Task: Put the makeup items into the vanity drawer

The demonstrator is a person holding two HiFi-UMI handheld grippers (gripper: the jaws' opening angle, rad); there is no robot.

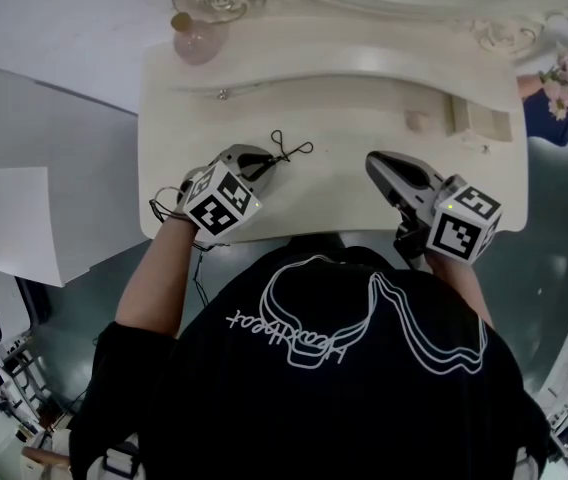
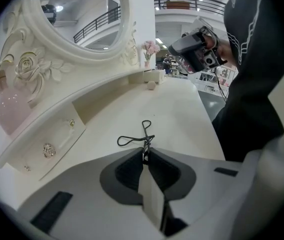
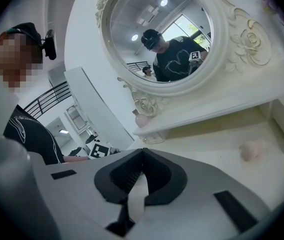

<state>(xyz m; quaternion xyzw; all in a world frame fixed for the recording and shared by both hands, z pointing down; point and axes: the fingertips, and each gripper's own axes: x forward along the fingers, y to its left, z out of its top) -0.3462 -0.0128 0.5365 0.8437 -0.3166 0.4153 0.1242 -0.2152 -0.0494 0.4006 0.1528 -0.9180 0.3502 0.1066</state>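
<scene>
On vanity top (image 1: pixel 354 173), eyelash curler (image 2: pixel 145 139) pinched by left gripper (image 2: pixel 145 154)

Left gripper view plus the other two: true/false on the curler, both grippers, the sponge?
1. The left gripper is shut on the eyelash curler. True.
2. The right gripper holds the pink bottle. False: its jaws are together with nothing between them; the pink bottle stands on the shelf.
3. The eyelash curler lies in a drawer. False: it is out on the tabletop.
4. A pink sponge lies on the tabletop. True.
</scene>
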